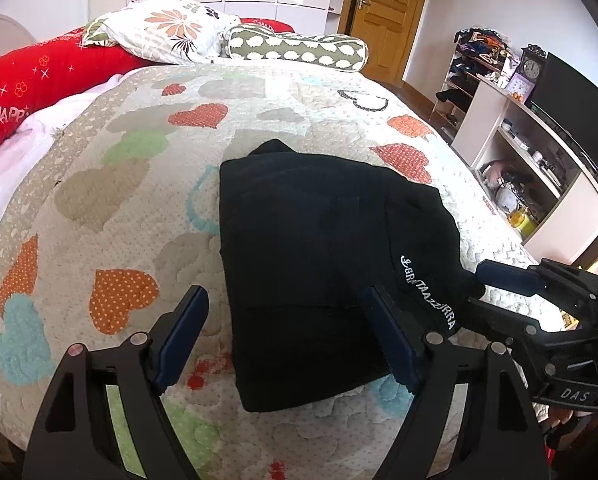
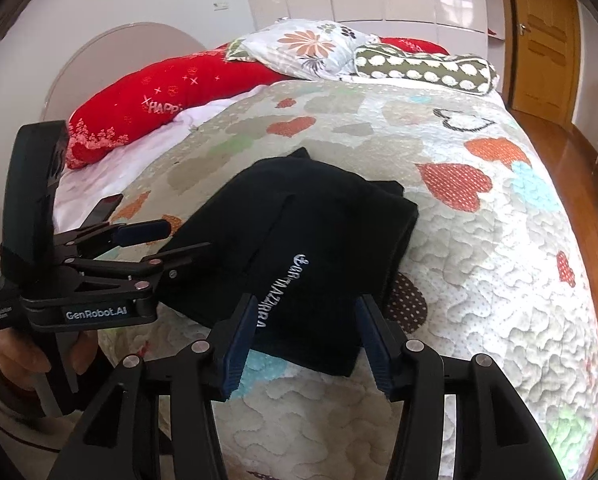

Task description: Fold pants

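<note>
The black pants (image 1: 311, 264) lie folded into a compact rectangle on the heart-patterned quilt (image 1: 119, 200), white lettering on the near right side. They also show in the right wrist view (image 2: 299, 240). My left gripper (image 1: 285, 300) is open and empty, its jaws spread over the near edge of the pants. My right gripper (image 2: 305, 308) is open and empty, jaws either side of the pants' near corner. It also shows at the right of the left wrist view (image 1: 495, 284). The left gripper shows at the left of the right wrist view (image 2: 167, 240).
Red bolster (image 1: 39, 80), floral pillow (image 1: 167, 32) and dotted bolster (image 1: 295, 48) lie at the head of the bed. A shelf unit with a TV (image 1: 547, 128) stands to the right, a wooden door (image 1: 387, 12) beyond.
</note>
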The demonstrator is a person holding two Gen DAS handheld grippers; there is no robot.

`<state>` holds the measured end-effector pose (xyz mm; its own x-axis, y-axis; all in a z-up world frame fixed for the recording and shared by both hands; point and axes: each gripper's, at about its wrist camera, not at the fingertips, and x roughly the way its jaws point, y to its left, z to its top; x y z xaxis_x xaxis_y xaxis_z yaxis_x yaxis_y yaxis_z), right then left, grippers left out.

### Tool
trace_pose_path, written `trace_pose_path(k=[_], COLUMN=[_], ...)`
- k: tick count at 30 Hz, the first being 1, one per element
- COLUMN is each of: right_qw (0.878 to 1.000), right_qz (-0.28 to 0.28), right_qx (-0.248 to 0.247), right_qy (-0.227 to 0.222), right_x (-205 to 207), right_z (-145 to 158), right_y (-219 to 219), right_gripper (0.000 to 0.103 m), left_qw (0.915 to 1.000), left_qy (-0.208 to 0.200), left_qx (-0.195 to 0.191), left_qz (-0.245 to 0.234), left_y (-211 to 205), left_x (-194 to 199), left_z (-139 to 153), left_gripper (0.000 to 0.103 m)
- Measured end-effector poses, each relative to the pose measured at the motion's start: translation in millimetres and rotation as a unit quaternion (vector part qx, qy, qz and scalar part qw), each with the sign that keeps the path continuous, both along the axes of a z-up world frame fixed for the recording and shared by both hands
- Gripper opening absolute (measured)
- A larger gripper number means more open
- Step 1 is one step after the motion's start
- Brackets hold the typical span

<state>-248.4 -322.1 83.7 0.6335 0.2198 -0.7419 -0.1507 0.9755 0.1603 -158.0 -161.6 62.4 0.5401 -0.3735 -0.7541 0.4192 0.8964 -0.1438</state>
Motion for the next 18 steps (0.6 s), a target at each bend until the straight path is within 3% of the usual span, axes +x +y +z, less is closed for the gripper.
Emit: trace_pose_path(k=[9,16,18], right_qw=[0.999,0.999,0.999], right_qz=[-0.022,-0.019,-0.02], right_qx=[0.009,0.014,0.019], right_qy=[0.033,0.029,0.024], right_x=[9.7,7.4,6.1], right_z=[-28.4,-16.7,-10.7], right_y=[-5.8,-8.3,-11.2], right_gripper=[0.057,0.057,0.061], left_qw=[0.9998,0.9998,0.9998], left_qy=[0.019,0.021,0.022], left_qx=[0.003,0.0,-0.001], left_qz=[-0.003,-0.003,-0.003], left_y=[-7.5,-5.9,-5.4], left_x=[2.4,1.9,2.0], left_z=[-18.7,-18.1,-16.6], left_gripper=[0.082,0.084,0.084])
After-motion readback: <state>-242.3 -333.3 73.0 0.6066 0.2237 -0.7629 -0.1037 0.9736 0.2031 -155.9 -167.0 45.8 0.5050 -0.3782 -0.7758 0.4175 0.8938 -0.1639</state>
